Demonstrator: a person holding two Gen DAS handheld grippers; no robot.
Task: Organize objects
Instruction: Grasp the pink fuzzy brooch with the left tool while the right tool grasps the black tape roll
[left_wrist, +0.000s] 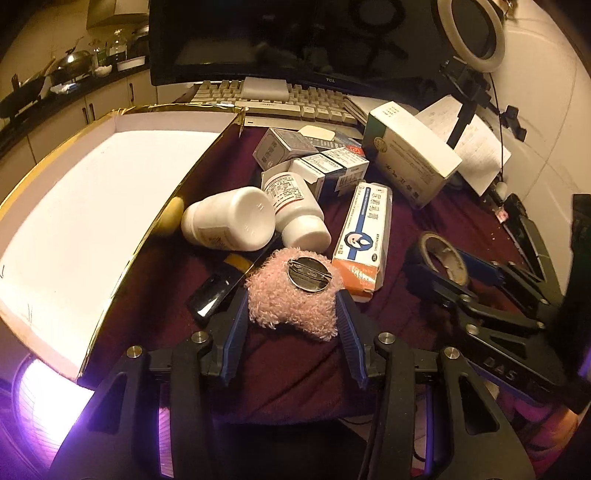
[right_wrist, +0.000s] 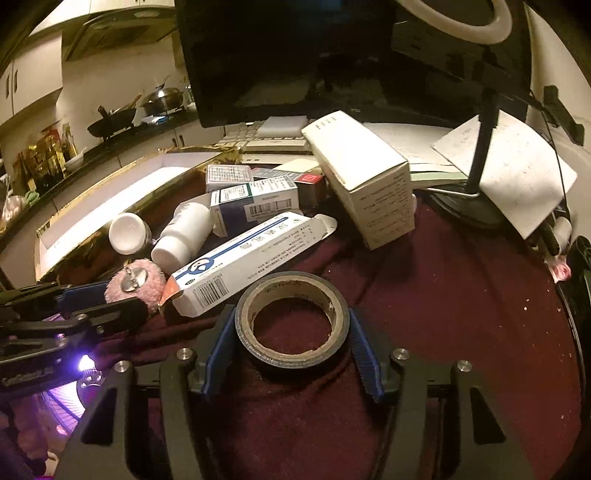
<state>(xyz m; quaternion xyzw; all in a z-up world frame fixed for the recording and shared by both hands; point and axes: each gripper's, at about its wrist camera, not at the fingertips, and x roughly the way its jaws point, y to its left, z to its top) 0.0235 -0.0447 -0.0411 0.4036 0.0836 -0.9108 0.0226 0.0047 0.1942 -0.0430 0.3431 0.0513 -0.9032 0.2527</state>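
Spreading across the nine-o'clock side: shallow gold-edged white tray (left_wrist: 110, 192), bare inside, on a maroon cloth (right_wrist: 461, 295). At one o'clock of the pile, big white carton (left_wrist: 410, 155) tilted on smaller medicine boxes (left_wrist: 314, 162). Dead centre, long blue-striped box (left_wrist: 364, 236), with two white bottles (left_wrist: 229, 218) lying on their sides at its nine o'clock. Ringed by the right gripper (right_wrist: 291, 347): dark tape roll (right_wrist: 291, 325), flat on the cloth, both blue pads at its rim, contact not certain. Pinched in the left gripper (left_wrist: 291, 314): pink fuzzy brooch (left_wrist: 291, 295), metal pin-back up, pads pressed on both flanks.
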